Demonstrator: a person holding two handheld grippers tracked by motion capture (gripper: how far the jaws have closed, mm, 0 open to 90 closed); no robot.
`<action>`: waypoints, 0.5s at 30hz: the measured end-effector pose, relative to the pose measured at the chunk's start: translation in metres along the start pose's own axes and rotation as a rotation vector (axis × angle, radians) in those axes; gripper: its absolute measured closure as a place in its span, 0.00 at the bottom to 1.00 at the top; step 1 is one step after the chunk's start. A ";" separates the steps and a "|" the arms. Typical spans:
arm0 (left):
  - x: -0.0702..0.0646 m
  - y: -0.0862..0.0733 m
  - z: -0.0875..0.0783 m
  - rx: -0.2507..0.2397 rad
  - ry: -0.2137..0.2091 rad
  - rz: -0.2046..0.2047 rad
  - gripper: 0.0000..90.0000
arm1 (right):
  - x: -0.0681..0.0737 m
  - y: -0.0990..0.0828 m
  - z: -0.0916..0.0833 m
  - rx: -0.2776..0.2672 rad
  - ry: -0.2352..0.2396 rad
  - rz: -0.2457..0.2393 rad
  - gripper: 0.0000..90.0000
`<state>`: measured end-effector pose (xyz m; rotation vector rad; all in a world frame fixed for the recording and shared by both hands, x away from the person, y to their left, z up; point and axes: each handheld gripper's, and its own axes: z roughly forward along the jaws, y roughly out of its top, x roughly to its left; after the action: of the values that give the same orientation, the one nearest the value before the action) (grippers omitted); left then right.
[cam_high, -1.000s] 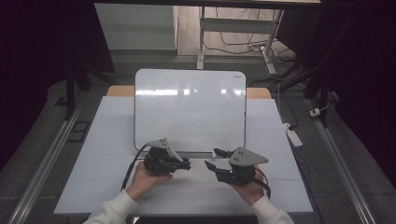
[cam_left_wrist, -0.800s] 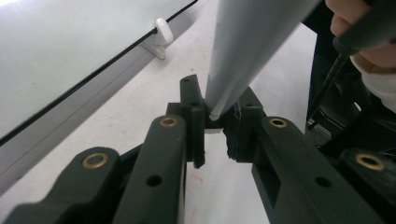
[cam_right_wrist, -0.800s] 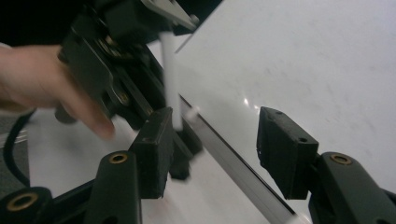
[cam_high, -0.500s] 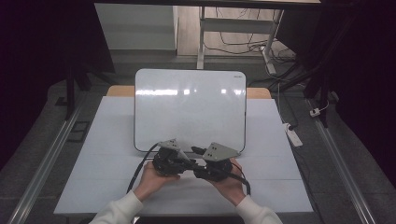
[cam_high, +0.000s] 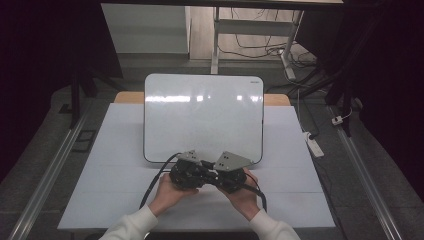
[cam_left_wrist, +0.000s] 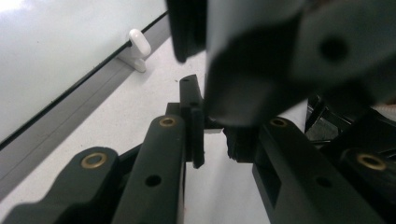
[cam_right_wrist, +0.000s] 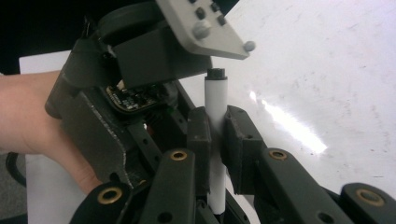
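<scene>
While gripping the slim white cylindrical marker pen with a black end (cam_right_wrist: 215, 100) at mid-length in the right tongs (cam_right_wrist: 215, 128), holds the left tongs (cam_left_wrist: 215, 135) closed, touching the right pair; cannot tell what, if anything, sits in the left jaws. Judges the pickup done, with uncapping and writing on the glossy white rectangular whiteboard (cam_high: 202, 117) beyond the tongs left to do. Works low over the white tabletop (cam_high: 120, 165). Has brought the pairs, apart a second ago, together, and has just been closing the right jaws onto the pen.

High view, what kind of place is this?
Probably a lab or recording workspace: a white table with a whiteboard, metal floor rails, and cables and a power strip on the floor.
</scene>
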<state>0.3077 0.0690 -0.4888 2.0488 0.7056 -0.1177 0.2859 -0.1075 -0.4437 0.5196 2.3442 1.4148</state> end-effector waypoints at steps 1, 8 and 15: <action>-0.001 0.000 -0.001 -0.010 0.004 0.001 0.84 | 0.000 0.000 -0.001 -0.005 -0.006 0.000 0.90; -0.006 -0.002 -0.013 -0.078 0.056 -0.013 0.47 | -0.003 0.001 -0.011 -0.054 -0.058 -0.017 0.90; -0.013 -0.028 -0.055 -0.120 0.196 0.026 0.31 | -0.021 -0.002 -0.025 -0.070 -0.133 0.022 0.90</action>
<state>0.2717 0.1186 -0.4746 1.9705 0.7859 0.1390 0.2926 -0.1372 -0.4320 0.6018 2.1832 1.4208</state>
